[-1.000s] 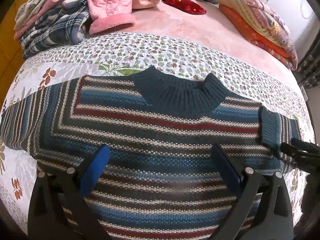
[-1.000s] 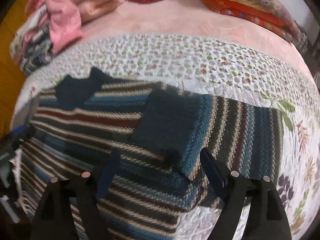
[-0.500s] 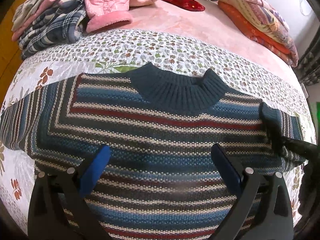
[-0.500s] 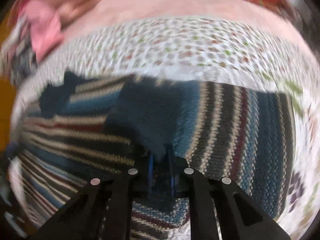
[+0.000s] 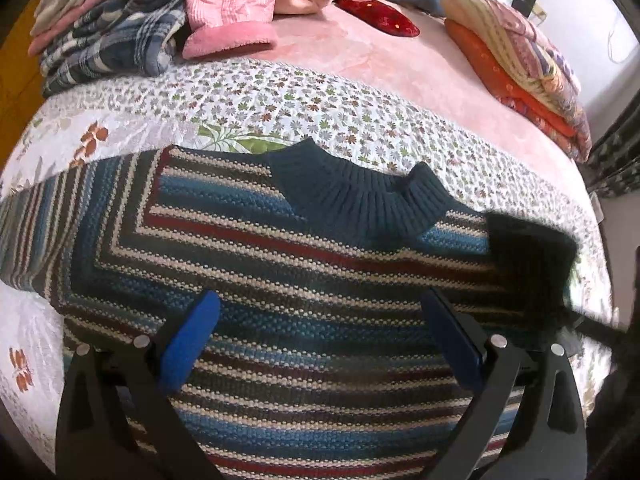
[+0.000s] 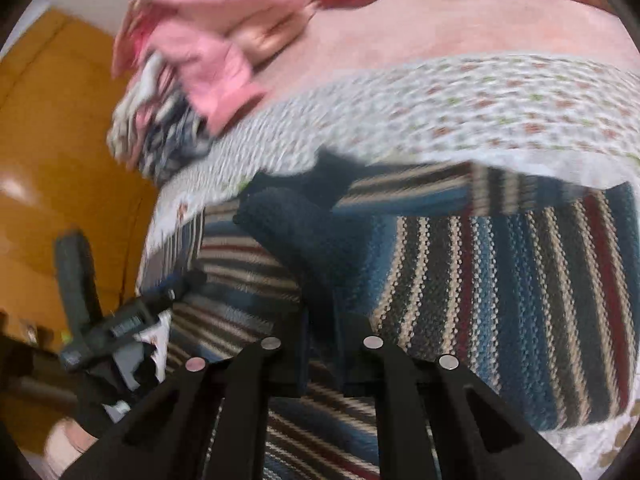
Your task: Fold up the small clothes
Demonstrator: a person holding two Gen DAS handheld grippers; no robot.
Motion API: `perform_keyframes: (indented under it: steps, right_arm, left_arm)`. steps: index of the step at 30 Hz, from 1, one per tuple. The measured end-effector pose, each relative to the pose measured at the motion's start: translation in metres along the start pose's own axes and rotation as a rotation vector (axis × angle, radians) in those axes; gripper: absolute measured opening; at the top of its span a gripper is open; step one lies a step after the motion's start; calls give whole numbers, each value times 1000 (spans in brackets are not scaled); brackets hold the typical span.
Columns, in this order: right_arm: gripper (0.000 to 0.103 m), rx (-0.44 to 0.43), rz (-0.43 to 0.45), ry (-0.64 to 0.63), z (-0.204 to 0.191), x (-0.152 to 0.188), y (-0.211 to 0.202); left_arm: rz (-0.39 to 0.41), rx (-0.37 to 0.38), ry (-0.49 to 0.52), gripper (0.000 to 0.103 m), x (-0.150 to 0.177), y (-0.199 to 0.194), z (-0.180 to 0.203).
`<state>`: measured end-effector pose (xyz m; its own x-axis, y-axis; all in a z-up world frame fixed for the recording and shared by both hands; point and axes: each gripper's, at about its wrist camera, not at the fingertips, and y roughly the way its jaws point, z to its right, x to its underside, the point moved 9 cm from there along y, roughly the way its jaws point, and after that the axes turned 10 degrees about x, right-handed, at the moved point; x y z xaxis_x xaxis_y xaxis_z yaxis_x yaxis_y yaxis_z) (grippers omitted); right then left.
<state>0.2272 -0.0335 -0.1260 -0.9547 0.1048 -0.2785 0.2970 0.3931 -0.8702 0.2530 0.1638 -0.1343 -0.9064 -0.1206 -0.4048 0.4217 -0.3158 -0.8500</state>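
Jaws of the left gripper [image 5: 320, 344] stand wide apart and hold nothing; its blue pads [image 5: 188, 346] hover above the chest of the striped sweater [image 5: 304, 280], which fills the lower centre of the left wrist frame. Jaws of the right gripper [image 6: 322, 352] are drawn close together on the dark cuff [image 6: 316, 252] of the sweater's sleeve, at lower centre of the right wrist frame; this frame is motion-blurred, so the exact contact at the pads is not resolvable. In the left wrist view the sweater lies front-up on a floral quilt [image 5: 280, 104], with its dark ribbed collar [image 5: 360, 200] toward the upper centre. One sleeve extends flat toward the left edge. The other sleeve is folded inward over the body at the right edge, where the cuff appears as a dark blurred patch. Beyond the quilt, a pile of pink and plaid clothes [image 5: 160, 20] occupies the upper left, and a stack of folded blankets [image 5: 520, 64] occupies the upper right, both well apart from the sweater.
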Motion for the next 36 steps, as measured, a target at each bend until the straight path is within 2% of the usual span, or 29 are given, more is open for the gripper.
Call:
perform_keyframes:
  steps: [6, 8, 10, 11, 15, 20, 24, 27, 29, 31, 32, 33, 35, 36]
  right_arm:
    - [10, 124, -93, -142, -27, 35, 50]
    - [15, 143, -122, -168, -24, 46, 58]
    - [30, 113, -152, -175, -26, 51, 59]
    - [34, 85, -162, -176, -26, 52, 56]
    - [42, 30, -98, -156, -15, 37, 20]
    - [44, 111, 20, -14, 52, 6, -26]
    - [44, 150, 74, 94, 103, -5, -49]
    - [44, 182, 85, 138, 122, -10, -48]
    - [44, 201, 81, 149, 134, -10, -47]
    - [44, 222, 75, 154, 143, -7, -46]
    - [44, 230, 72, 154, 145, -6, -45]
    - [44, 240, 70, 151, 148, -5, -45]
    - [44, 261, 66, 143, 151, -4, -43]
    - [44, 270, 64, 140, 153, -4, -43]
  left_arm:
    - [-68, 50, -62, 100, 9, 14, -6]
    - [-92, 59, -77, 100, 14, 20, -8]
    - [-116, 79, -92, 100, 18, 25, -7]
    - [-128, 92, -100, 100, 20, 28, -6]
    - [-216, 182, -151, 100, 35, 45, 6]
    - [-321, 263, -203, 100, 57, 63, 24]
    - [-346, 293, -172, 99, 63, 69, 40]
    - [-357, 318, -143, 99, 65, 72, 54]
    - [-366, 321, -120, 93, 67, 75, 61]
    - [-371, 311, -91, 75, 68, 77, 66]
    - [-372, 304, -81, 71, 67, 77, 67]
    - [-369, 291, -73, 64, 67, 78, 66]
    - [-361, 258, -56, 47, 66, 78, 64]
    - [-355, 235, -48, 35, 65, 78, 61]
